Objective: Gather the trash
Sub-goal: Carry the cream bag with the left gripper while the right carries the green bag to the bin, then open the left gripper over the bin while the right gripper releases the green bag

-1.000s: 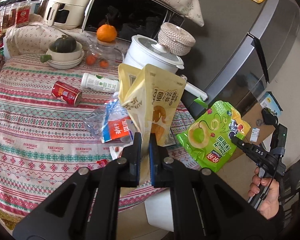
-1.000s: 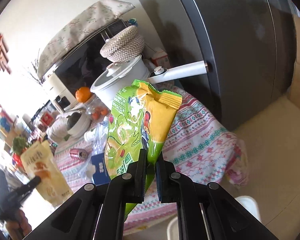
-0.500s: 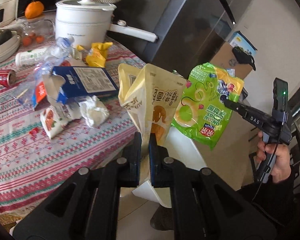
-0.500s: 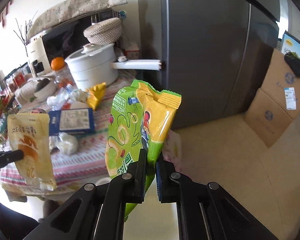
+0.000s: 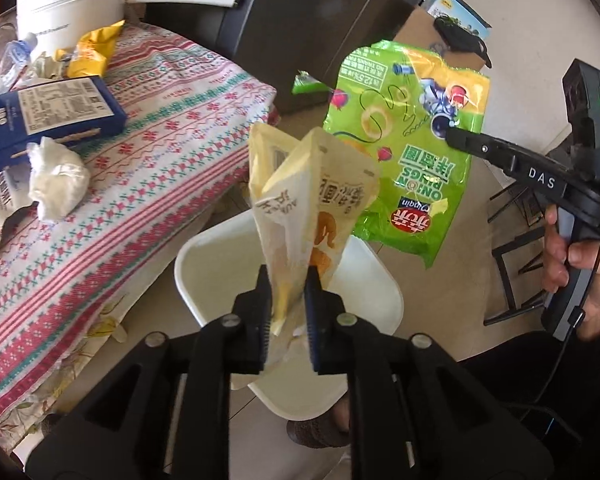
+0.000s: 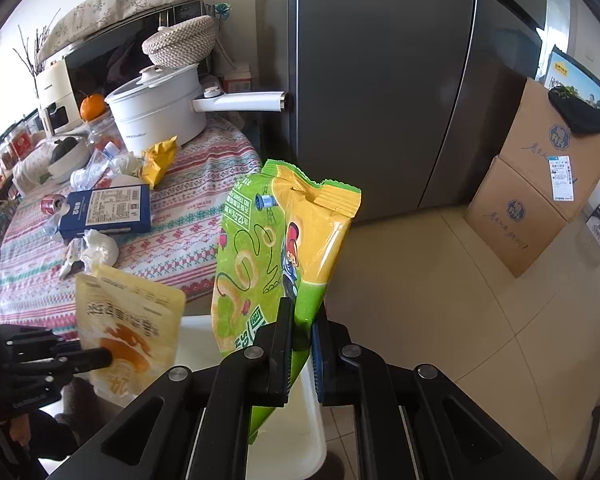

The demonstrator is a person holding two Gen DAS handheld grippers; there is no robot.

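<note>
Two bags over the white bin (image 5: 204,264): left gripper (image 5: 287,312) opening around the cream pouch (image 5: 308,196); right gripper (image 6: 301,344) clamps the green bag (image 6: 260,256); only its view shows boxes (image 6: 540,184).

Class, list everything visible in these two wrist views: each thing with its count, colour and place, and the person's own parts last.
Snack pouch: 1, pale yellow, between the opening left jaws, above the bin.
Onion rings bag: 1, green and yellow, clamped in the right gripper.
Bin: 1, white, on the floor beside the table.
Carton: 1, blue, lying on the tablecloth.
Crumpled tissue: 1, white, by the carton.
Yellow wrapper: 1, yellow, near the pot.
Pot: 1, white, long handle, at the table's back.
Can: 1, red, on the tablecloth.
Fridge: 1, dark grey, behind.
Cardboard boxes: 2, brown, stacked on the floor.
Left gripper: 1, black.
Right gripper: 1, black.
Hand: 1, holding the right gripper.
</note>
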